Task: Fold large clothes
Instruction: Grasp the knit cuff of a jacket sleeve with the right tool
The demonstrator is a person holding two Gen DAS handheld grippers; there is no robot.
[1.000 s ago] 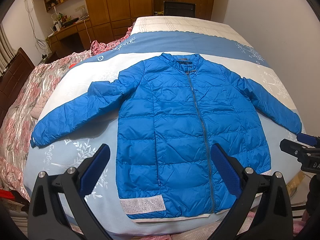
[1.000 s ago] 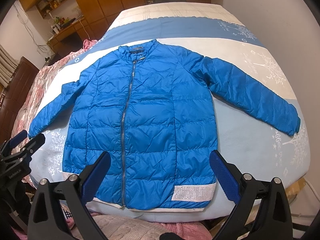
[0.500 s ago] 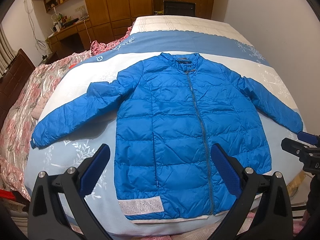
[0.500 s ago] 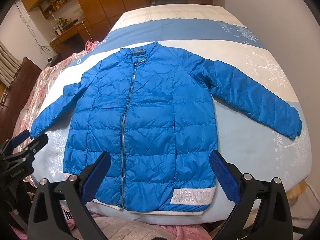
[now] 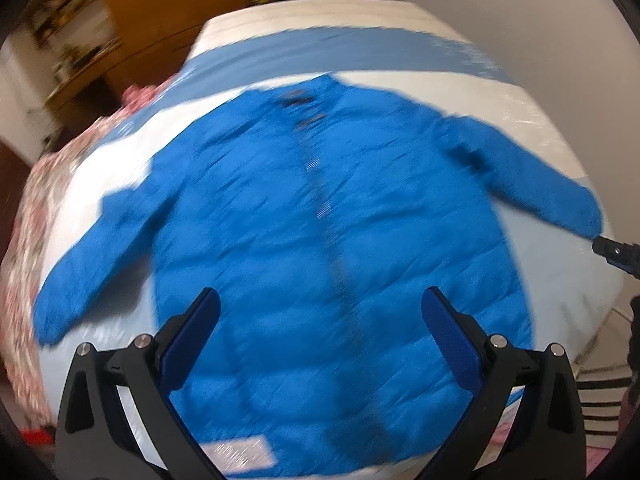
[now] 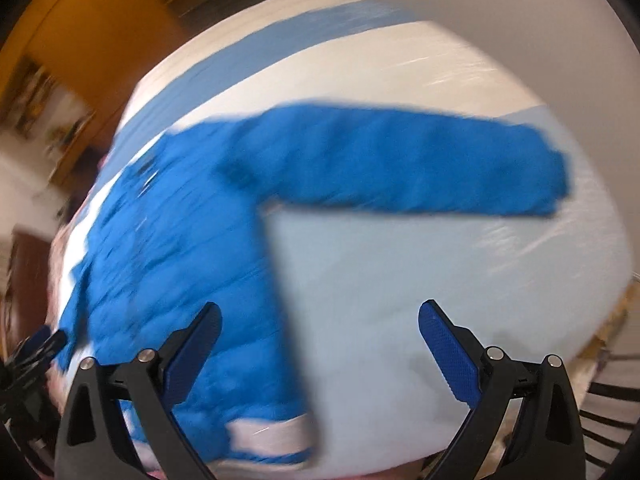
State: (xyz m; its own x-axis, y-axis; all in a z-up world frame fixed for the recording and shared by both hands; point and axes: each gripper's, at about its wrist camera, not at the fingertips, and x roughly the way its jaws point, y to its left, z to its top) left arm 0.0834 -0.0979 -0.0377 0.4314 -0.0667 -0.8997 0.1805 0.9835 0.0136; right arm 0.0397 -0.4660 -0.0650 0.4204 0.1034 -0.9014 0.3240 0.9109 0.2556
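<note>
A blue puffer jacket [image 5: 320, 240] lies flat and zipped on the bed, front up, both sleeves spread out; both views are motion-blurred. My left gripper [image 5: 320, 320] is open and empty above the jacket's lower body. My right gripper [image 6: 320, 336] is open and empty over the bedspread right of the jacket's body [image 6: 172, 280], below its right sleeve [image 6: 400, 164]. The right gripper's tip shows at the left wrist view's right edge [image 5: 616, 254], near the sleeve cuff. The left gripper shows at the right wrist view's left edge [image 6: 36, 350].
The bed [image 5: 540, 264] has a light blue and white bedspread. A pink floral quilt [image 5: 36, 208] lies along its left side. Wooden cupboards [image 5: 132, 12] stand behind, and a white wall [image 5: 500, 8] runs along the right.
Both grippers have moved fast, blurring the views. The right gripper has swung right toward the right sleeve. The left gripper has moved closer over the jacket body. The jacket lies as before.
</note>
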